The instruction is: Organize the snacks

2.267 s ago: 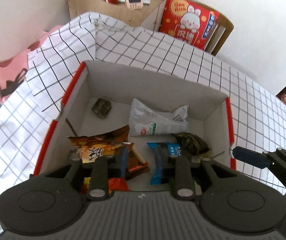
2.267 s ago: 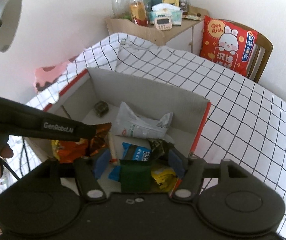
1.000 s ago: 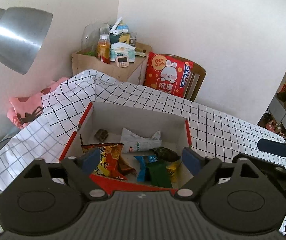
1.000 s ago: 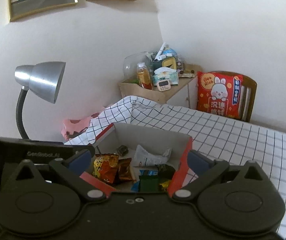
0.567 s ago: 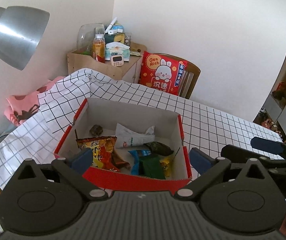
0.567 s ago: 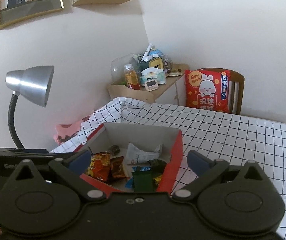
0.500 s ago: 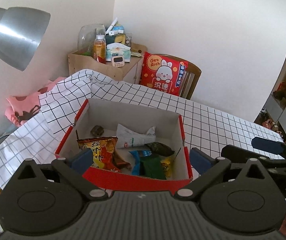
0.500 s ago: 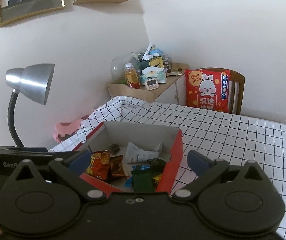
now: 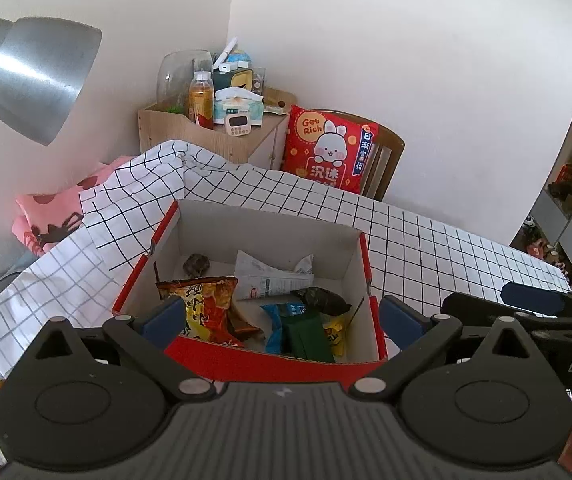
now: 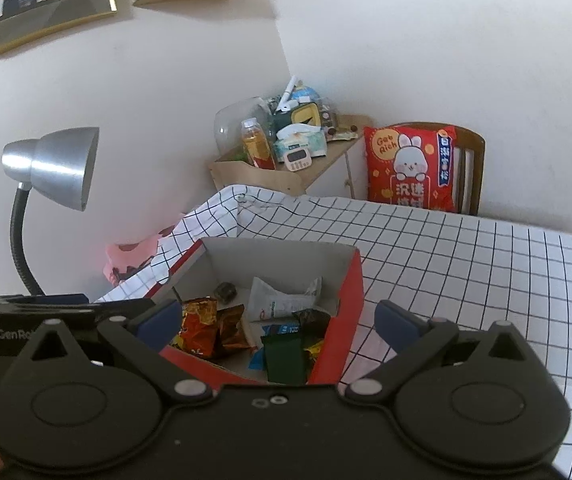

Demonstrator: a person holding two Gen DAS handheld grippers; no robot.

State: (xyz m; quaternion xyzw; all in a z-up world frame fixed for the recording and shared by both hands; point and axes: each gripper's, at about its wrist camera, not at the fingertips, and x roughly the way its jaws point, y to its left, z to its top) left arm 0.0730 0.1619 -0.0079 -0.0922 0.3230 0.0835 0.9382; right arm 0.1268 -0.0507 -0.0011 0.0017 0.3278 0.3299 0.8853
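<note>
Apparently both are idling above the red cardboard box (image 9: pixel 270 360) on the checked counter (image 9: pixel 446 248): left hand-held gripper (image 9: pixel 282 318) gaping empty, right hand-held gripper (image 10: pixel 278 320) likewise, snack packets (image 9: pixel 210 308) lying inside (seemingly finished); next, checking for strays.

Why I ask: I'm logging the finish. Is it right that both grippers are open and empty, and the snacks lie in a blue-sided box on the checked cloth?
Not quite: the box has red sides, as the left wrist view shows. The left gripper and right gripper are open and empty, and the snacks lie inside, on the checked cloth.
</note>
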